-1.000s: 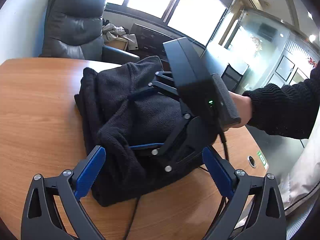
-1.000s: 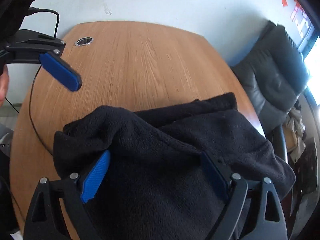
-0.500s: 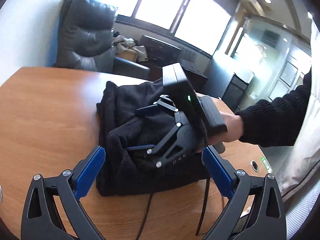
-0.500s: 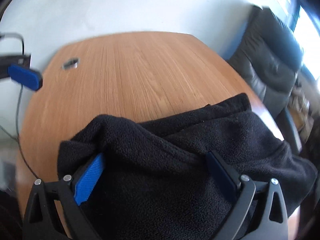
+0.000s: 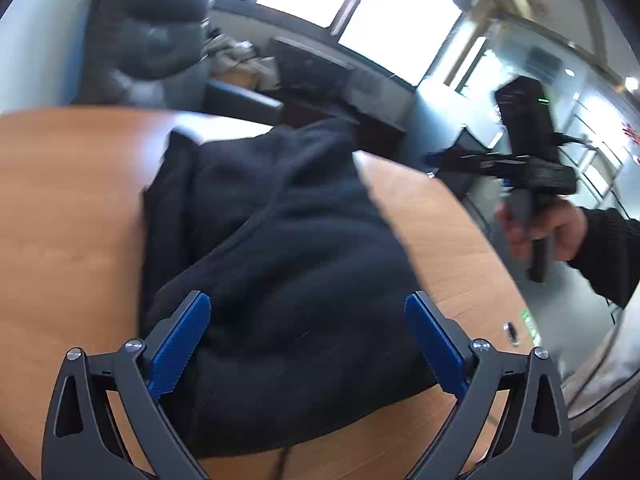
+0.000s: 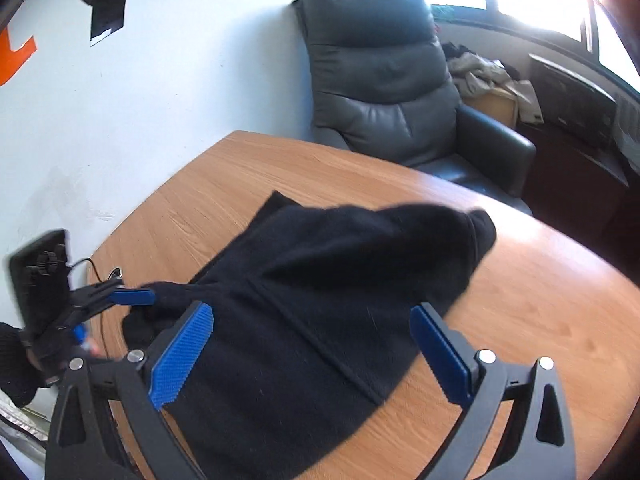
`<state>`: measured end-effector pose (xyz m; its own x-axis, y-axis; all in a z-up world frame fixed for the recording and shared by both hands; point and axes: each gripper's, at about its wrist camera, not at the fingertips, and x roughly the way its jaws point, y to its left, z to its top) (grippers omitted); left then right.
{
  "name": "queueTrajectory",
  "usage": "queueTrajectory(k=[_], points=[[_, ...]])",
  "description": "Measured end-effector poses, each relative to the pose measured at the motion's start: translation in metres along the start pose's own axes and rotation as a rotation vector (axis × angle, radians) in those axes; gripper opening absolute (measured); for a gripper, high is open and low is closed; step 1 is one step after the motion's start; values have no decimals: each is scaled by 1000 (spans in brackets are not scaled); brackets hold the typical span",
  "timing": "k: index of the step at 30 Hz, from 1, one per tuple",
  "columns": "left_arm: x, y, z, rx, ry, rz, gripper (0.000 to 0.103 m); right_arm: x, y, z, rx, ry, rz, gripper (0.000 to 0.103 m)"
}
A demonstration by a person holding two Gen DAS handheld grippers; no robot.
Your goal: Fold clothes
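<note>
Both jaw pairs wide apart, nothing gripped. L gripper (image 5: pixel 306 344) low over near edge of 1 black fleece garment (image 5: pixel 280 248), pads either side of the cloth; contact unclear, blurred. R gripper (image 6: pixel 312 354) raised above same garment, clear of it. Garment bunched, roughly folded, mid wooden table (image 6: pixel 540 300). 2 grippers, 1 garment, 1 table, 1 grey armchair (image 6: pixel 384 80) behind. Vs 0.5 s ago: R gripper lifted off fleece, pulled back to the right; L gripper moved in closer.

One black fleece garment (image 6: pixel 320 312), one table (image 6: pixel 540 320), one armchair (image 6: pixel 384 80), two hand-held grippers.
</note>
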<state>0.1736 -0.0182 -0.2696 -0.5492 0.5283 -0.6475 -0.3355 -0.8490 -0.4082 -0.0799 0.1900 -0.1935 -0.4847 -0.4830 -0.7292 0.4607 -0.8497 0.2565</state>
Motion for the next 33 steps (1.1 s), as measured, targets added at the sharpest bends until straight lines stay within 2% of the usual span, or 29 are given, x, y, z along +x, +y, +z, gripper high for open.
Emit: queueTrajectory(k=[1,3,7,13,16,18,20,23,26,28,31,33], points=[[4,10,-11,-15,17,23,90,-3,-5,-5,21,-1,-6,101],[5,15,-28,0,23,49,85,-1,-10,-18,54,11,-7,101],[4,8,-28,21,40,78,86,3,-19,-45,120,34,-9,101],[4,-7,-15,69,110,116,88,-8,-26,-46,145,12,-15,101],[-16,-24,6,135,76,108,93,-8,-33,-45,149,45,-44,101],[-22,-32,13,163,47,86,96,-4,-29,-48,104,65,-74,101],[-13,-32,12,173,76,80,97,2,-18,-48,38,61,-90,101],[12,-22,-11,194,163,101,97,18,0,-41,-67,35,-39,101],[15,-15,-29,218,142,112,97,35,17,-25,-233,5,17,101],[15,-12,-31,211,129,108,99,61,27,-10,-349,48,48,101],[16,-9,-32,205,124,110,100,114,38,5,-480,163,54,103],[14,-5,-32,180,113,117,100,143,36,11,-455,207,96,103]])
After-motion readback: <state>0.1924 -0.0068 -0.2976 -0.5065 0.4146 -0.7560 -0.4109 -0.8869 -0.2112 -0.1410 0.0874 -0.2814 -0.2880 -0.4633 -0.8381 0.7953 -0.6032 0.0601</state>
